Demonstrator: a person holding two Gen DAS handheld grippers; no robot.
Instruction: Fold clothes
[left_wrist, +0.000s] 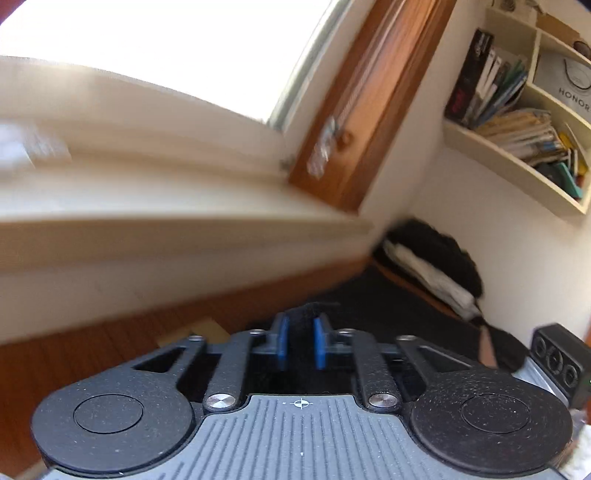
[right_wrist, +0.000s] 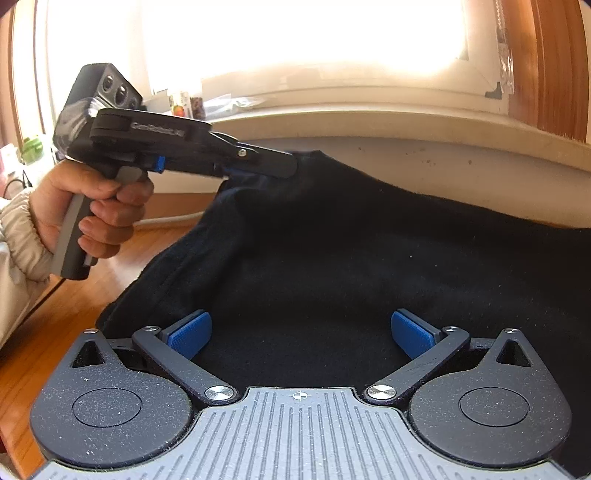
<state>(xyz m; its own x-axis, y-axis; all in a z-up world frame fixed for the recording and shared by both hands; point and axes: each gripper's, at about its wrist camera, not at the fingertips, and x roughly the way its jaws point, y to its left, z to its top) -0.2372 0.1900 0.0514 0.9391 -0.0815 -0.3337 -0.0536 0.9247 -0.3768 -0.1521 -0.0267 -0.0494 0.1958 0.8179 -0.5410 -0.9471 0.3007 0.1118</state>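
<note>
— Black garment (right_wrist: 332, 251): where is it?

— Spread on the wooden floor (right_wrist: 110, 266) below the window sill (right_wrist: 369, 125), one edge lifted. The left gripper (right_wrist: 266, 166) has that edge pinched between nearly closed jaws; its own view is blurred, but dark cloth seems to sit between the blue pads (left_wrist: 282, 343).

— And the right gripper (right_wrist: 301, 332)?

— Jaws wide apart, gripping nothing, hovering low over the cloth.

— Which step?

— Likely the first fold, carrying the raised edge across. Next, I'd judge, the right should pin or grab a matching edge.
</note>
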